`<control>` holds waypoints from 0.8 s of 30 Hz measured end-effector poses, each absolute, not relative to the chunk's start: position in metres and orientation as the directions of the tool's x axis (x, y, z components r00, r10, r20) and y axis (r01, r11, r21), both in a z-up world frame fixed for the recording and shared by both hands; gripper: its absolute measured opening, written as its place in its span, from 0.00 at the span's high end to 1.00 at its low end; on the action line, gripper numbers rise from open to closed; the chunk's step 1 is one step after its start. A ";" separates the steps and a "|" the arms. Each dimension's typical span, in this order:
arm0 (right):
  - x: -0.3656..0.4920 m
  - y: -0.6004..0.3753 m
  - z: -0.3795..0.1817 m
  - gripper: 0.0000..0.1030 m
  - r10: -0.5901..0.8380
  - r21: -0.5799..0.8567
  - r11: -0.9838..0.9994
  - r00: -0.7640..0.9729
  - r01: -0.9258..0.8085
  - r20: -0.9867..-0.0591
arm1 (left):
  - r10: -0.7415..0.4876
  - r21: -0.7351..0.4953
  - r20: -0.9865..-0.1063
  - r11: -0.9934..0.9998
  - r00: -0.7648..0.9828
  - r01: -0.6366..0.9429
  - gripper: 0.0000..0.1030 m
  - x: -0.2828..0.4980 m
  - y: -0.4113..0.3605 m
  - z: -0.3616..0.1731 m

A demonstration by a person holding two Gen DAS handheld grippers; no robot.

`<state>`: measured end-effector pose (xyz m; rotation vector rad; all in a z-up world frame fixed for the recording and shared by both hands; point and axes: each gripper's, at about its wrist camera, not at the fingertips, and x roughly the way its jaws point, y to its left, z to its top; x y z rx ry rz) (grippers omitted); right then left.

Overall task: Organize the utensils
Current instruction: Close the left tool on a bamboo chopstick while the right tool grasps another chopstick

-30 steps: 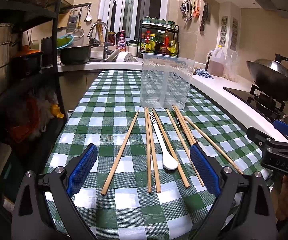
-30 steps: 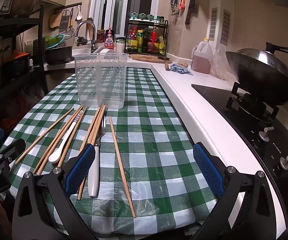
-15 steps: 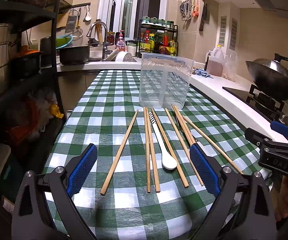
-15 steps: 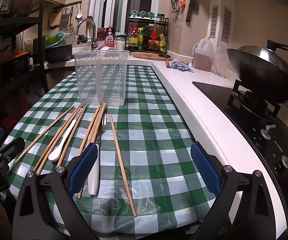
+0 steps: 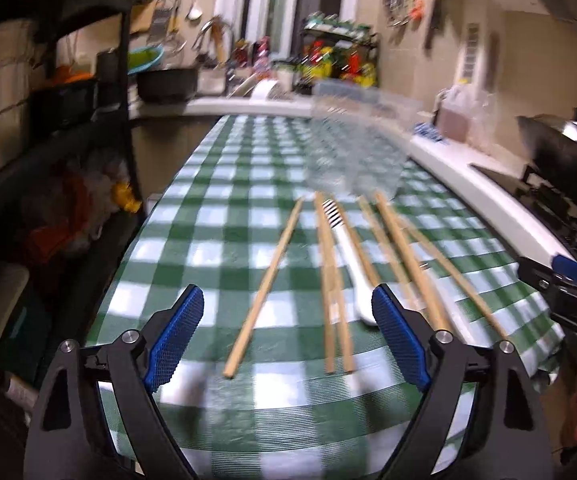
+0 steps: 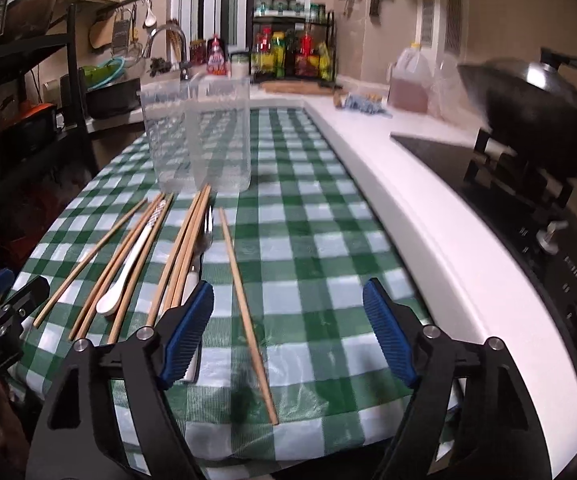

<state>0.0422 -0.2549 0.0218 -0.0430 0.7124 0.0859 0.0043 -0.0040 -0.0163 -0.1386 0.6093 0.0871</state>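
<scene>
Several wooden chopsticks lie lengthwise on the green checked tablecloth, with a white spoon among them. A clear plastic divided holder stands upright behind them. My left gripper is open and empty, low over the near ends of the left chopsticks. In the right wrist view the holder stands at the back, and a fork with a white handle lies beside the chopsticks and the spoon. My right gripper is open and empty over the single rightmost chopstick.
A white counter edge runs along the table's right side, with a stove and a black wok beyond. A dark shelf rack stands at the left. The sink and bottle rack are at the back.
Both grippers have moved forward and down toward the utensils; the left view is blurred by motion. Both stay open. The utensils have not moved.
</scene>
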 end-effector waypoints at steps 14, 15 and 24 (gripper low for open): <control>0.058 -0.250 -0.025 0.41 0.065 -0.004 0.993 0.577 -0.118 -0.814 | 0.133 -0.011 -0.693 0.981 0.708 -0.195 0.66 0.016 0.009 -0.044; 0.057 -0.248 -0.025 0.47 0.065 -0.011 0.992 0.580 -0.126 -0.812 | 0.124 -0.013 -0.693 0.983 0.710 -0.185 0.77 0.016 0.008 -0.044; 0.057 -0.241 -0.022 0.92 0.117 0.015 0.984 0.583 -0.176 -0.804 | -0.006 -0.095 -0.696 0.992 0.718 -0.084 0.93 0.013 -0.003 -0.042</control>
